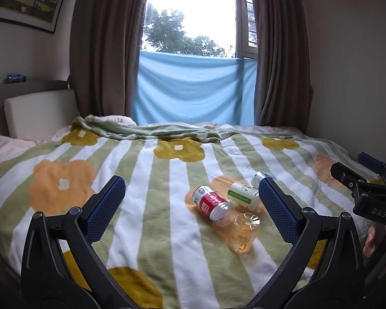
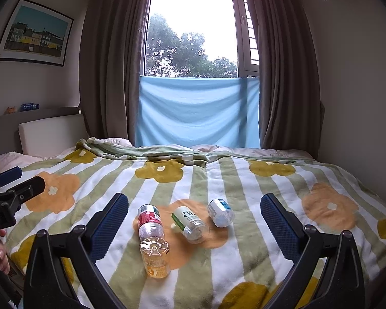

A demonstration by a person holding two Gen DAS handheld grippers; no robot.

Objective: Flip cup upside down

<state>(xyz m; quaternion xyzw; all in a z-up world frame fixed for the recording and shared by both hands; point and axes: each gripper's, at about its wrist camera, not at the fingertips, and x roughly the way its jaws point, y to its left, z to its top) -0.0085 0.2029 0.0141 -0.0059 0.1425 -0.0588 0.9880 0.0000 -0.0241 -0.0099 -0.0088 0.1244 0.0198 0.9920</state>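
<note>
Four clear plastic cups cut from bottles sit together on the flowered blanket. An orange-tinted cup (image 1: 244, 231) (image 2: 155, 256) stands with its ribbed base up and its mouth down. A red-label cup (image 1: 211, 203) (image 2: 149, 221), a green-label cup (image 1: 242, 195) (image 2: 189, 222) and a blue-label cup (image 1: 260, 176) (image 2: 220, 212) lie on their sides. My left gripper (image 1: 190, 182) hovers open in front of the cups and to their left, holding nothing. My right gripper (image 2: 195, 198) is also open and empty, with the cups ahead between its fingers.
The blanket (image 2: 244, 244) covers a bed that ends at a white headboard (image 2: 51, 134) on the left. Brown curtains and a blue cloth (image 2: 198, 110) hang at the window behind. A hand (image 2: 1, 255) holds the left gripper's body (image 2: 12, 193).
</note>
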